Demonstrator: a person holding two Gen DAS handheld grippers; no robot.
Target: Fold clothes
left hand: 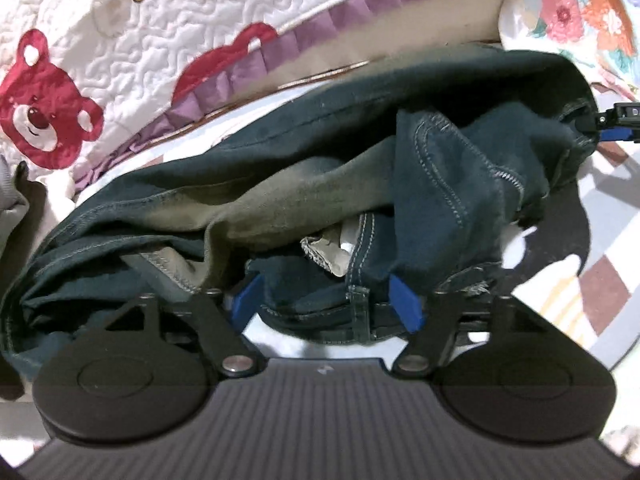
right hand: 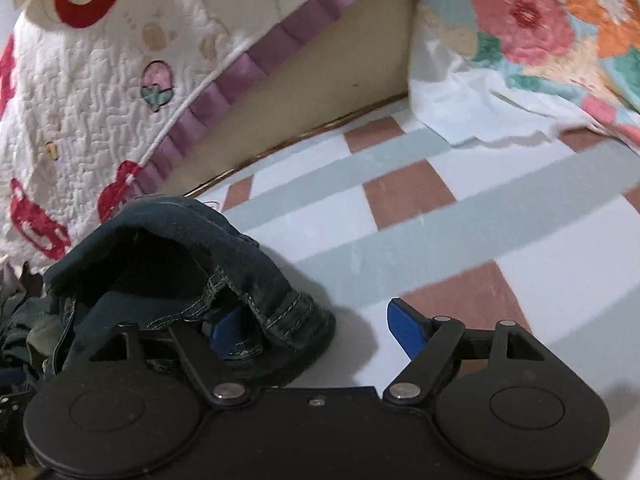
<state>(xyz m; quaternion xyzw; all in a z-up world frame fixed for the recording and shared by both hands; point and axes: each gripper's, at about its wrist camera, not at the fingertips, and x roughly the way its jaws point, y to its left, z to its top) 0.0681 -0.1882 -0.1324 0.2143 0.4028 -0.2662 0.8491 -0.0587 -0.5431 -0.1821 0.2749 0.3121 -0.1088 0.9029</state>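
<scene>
**Jeans bunched between two grippers on checked sheet**

Left gripper (left hand: 326, 300): jaws apart, blue pads either side of the jeans (left hand: 320, 168) waistband; a belt loop and the band sit in the gap. Cannot tell if the pads actually pinch the cloth. Right gripper (right hand: 316, 322): jaws wide apart. Its left blue pad is tucked under a rolled denim hem, touching it; its right pad is bare over the sheet, clear of the cloth.

Jeans are dark blue denim, crumpled in a heap, lighter inner lining and white stitching showing. In the left wrist view they fill the middle, stretching away to the far right, where the other gripper's tip shows at the cloth's edge. They lie on a checked sheet (right hand: 420, 216) in white, grey and brown squares.

Behind: white quilted cover (left hand: 140, 40) with red bear patches and purple ruffle trim. Floral fabric (right hand: 540, 32) at upper right. Grey cloth (left hand: 12, 200) at far left edge.
</scene>
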